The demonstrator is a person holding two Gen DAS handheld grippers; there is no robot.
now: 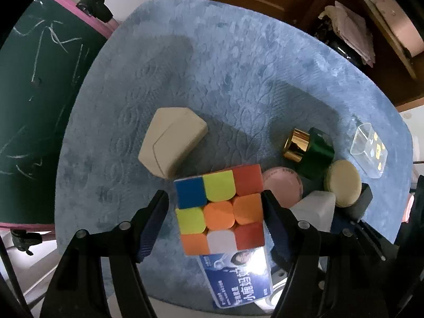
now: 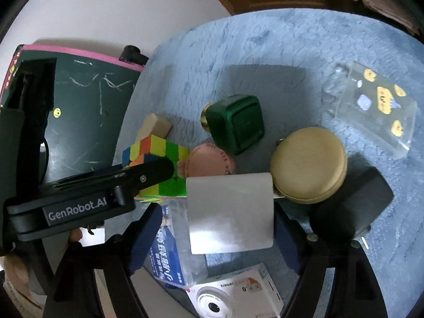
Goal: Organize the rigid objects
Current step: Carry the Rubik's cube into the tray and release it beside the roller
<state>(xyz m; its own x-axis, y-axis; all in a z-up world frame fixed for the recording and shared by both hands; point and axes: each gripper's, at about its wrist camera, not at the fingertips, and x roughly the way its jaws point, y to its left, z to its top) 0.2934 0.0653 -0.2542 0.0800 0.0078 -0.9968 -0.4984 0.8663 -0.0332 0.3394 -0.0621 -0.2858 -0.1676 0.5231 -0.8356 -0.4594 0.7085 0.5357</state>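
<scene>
A colourful puzzle cube [image 1: 221,209] sits between the fingers of my left gripper [image 1: 215,206], resting on a blue-labelled clear box [image 1: 238,278]; the jaws stand a little wider than the cube, with a gap at the left finger. The cube also shows in the right wrist view [image 2: 159,153] beside the left gripper's finger [image 2: 143,177]. My right gripper [image 2: 217,228] holds a white block [image 2: 230,214] between its fingers, above the blue-labelled box [image 2: 169,249].
On the blue fuzzy mat [image 1: 238,66] lie a beige case [image 1: 172,140], a green bottle with a gold cap [image 2: 235,124], a pink round piece [image 2: 212,161], a tan round case [image 2: 310,164], a clear stickered box [image 2: 376,106], a black block [image 2: 352,206] and a camera box [image 2: 238,294]. A chalkboard [image 1: 34,92] stands left.
</scene>
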